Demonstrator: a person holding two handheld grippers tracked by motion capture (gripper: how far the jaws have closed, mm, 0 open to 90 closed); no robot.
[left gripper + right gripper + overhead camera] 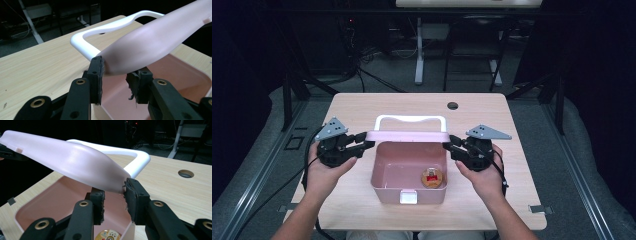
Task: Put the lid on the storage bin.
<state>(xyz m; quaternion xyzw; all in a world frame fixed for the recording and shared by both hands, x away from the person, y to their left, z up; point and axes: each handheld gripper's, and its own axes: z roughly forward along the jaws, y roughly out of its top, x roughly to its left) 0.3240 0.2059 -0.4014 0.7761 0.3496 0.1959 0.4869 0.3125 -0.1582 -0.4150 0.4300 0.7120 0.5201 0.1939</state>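
Pale wooden table (362,105) bears an open pink plastic box (408,196). Left tongs (366,141) and right tongs (449,142) each pinch a corner of its raised pink lid (406,136).

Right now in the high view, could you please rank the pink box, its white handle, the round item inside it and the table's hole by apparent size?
1. pink box
2. white handle
3. round item
4. table's hole, farther from the camera, so its lead under the round item is unsure.
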